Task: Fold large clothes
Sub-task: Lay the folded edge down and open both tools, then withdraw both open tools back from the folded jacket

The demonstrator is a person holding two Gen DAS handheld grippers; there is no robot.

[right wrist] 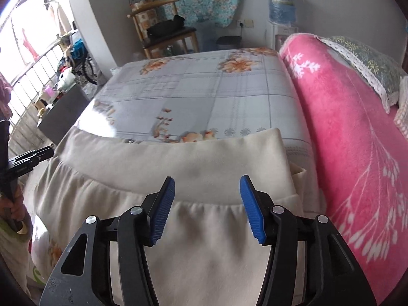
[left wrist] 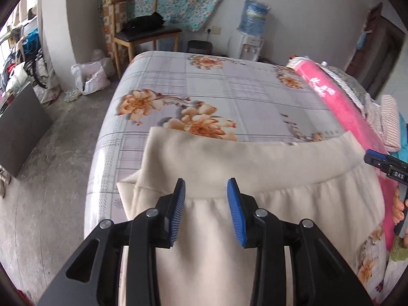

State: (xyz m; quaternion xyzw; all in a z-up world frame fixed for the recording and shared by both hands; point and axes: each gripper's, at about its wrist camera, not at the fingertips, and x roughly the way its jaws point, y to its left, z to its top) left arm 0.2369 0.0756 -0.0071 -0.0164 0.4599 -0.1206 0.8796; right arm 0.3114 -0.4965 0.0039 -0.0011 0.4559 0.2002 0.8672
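Cream fleece garment (left wrist: 255,158), gathered below a smooth waistband, lies on the floral bed (left wrist: 204,89). Left tool (left wrist: 206,191) and right tool (right wrist: 207,191) stand apart, ribbed blue pads clamping nothing.

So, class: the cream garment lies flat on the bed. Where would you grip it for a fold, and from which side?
Grip the cream garment at the two ends of its wide band, one gripper each, coming from above. The band is the firmest straight edge, lying flat across the bed; the gathered fabric below it would likely bunch.
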